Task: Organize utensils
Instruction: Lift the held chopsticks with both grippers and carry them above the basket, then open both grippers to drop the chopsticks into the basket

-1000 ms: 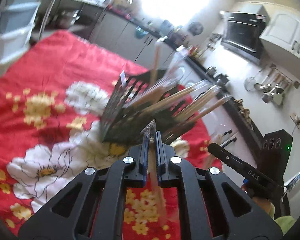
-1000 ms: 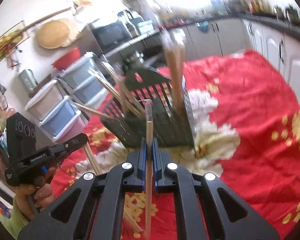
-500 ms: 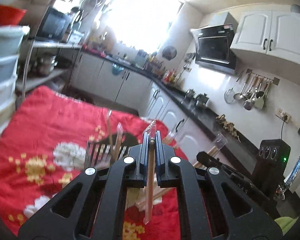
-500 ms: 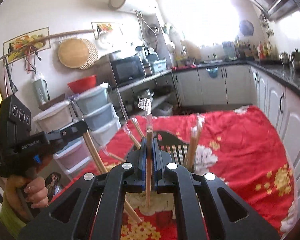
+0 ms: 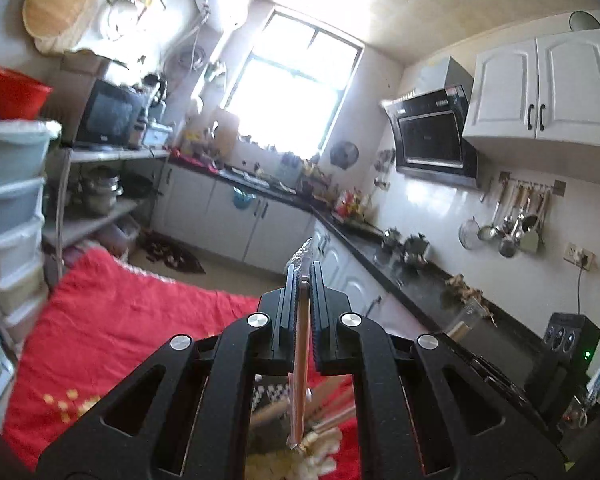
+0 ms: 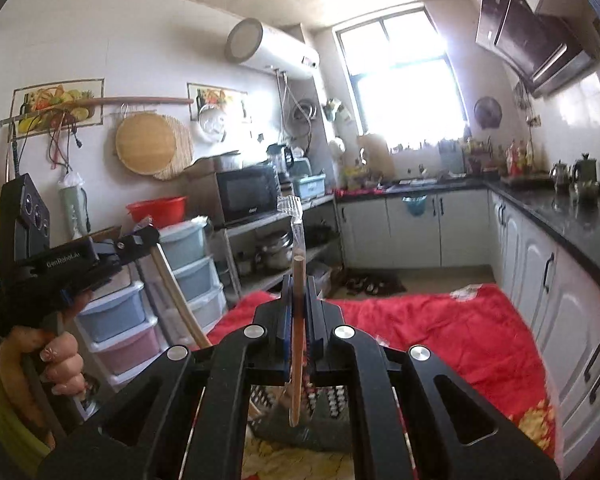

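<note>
Hand (image 6: 56,364) gripping left tongs (image 6: 140,240) shows only from the right.

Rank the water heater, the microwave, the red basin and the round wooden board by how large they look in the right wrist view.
1. Water heater
2. Microwave
3. Round wooden board, close to the microwave, so that pair is unsure
4. Red basin

Two clear-wrapped wooden chopsticks (image 5: 301,344) (image 6: 297,332) stand upright, one clamped per gripper, above the dark basket (image 6: 300,420).
</note>
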